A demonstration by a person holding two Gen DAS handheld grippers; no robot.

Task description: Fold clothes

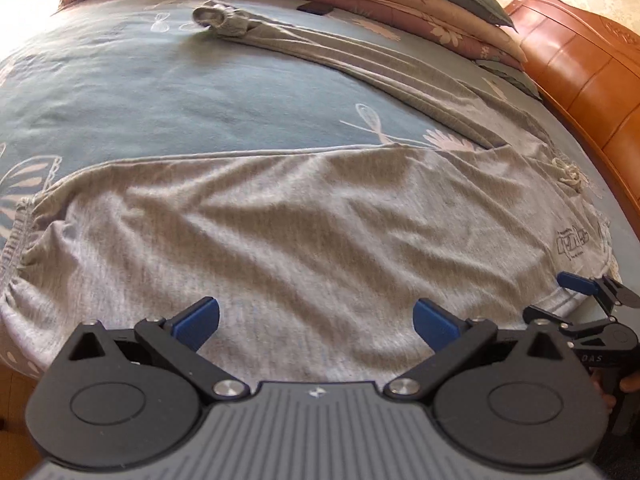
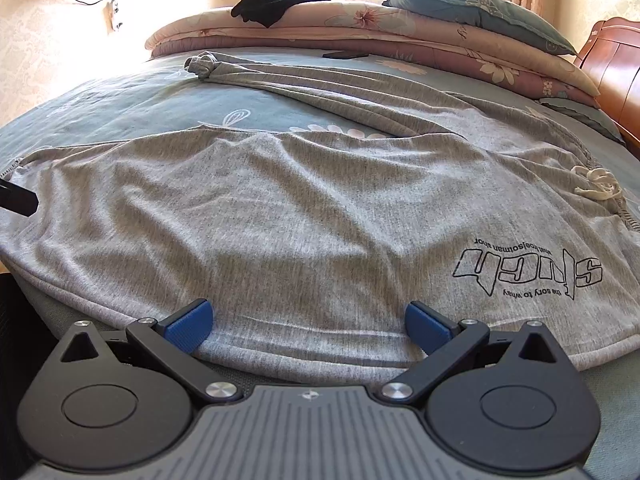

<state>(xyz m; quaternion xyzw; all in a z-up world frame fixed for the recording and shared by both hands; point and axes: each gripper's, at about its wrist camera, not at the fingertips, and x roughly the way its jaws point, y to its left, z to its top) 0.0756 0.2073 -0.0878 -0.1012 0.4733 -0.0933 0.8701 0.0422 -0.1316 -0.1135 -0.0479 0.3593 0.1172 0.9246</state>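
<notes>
Grey trousers (image 2: 280, 216) lie spread on the bed (image 1: 160, 92), soft and limp; we hold left gripper (image 1: 316, 326) and right gripper (image 2: 306, 322) wide apart, judging the near edge the best grip.

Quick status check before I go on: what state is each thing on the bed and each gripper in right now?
left gripper: open, over the near leg, gripping nothing.
right gripper: open, at the near hem.
grey trousers: unfolded, wrinkled, legs splayed apart.
drawstring: tied in a knot at the waistband.
quilt: folded, stacked at the far side.
black garment: crumpled on the quilt.
</notes>
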